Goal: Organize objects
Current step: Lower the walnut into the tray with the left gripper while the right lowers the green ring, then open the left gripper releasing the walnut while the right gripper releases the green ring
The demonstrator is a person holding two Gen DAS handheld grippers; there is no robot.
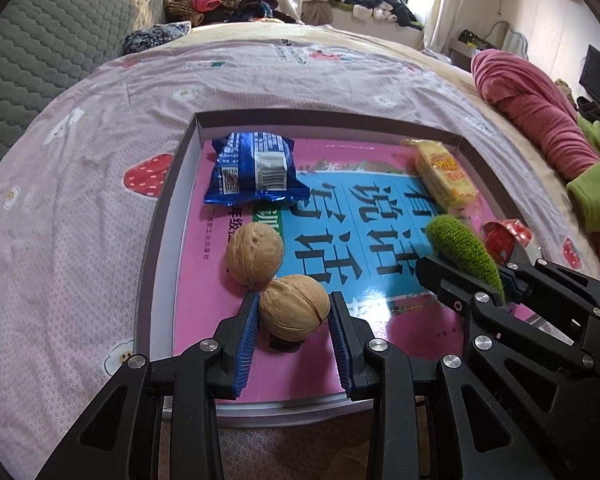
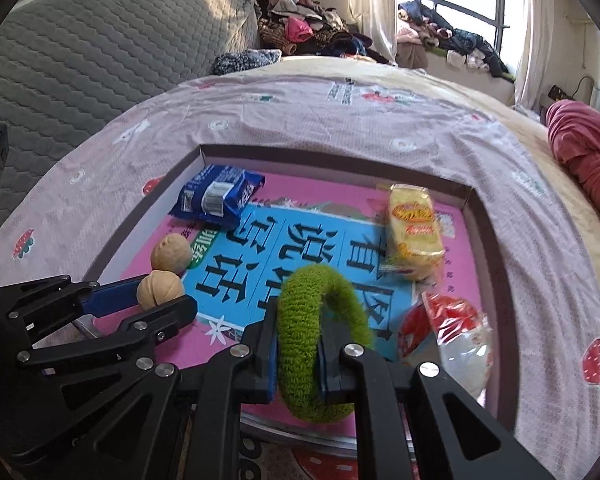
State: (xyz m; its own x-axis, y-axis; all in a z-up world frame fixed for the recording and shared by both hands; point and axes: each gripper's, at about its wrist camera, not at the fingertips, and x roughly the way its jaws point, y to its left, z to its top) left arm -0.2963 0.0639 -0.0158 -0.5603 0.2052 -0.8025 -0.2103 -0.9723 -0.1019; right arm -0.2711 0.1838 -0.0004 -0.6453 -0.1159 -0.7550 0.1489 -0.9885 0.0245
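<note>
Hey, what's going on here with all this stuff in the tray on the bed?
A person is sorting things with two handheld grippers. The left gripper is closed on a walnut over the book in the tray, beside a second walnut. The right gripper pinches a green scrunchie. A blue packet, a yellow packet and a red packet lie in the tray.

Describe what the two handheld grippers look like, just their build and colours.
Both match: the left gripper and right gripper are matte black plastic linkage frames with triangular cut-outs, joined by round silver bolt heads. Each finger carries a blue ribbed pad. No cables, markings, hands or sleeves show.
</note>
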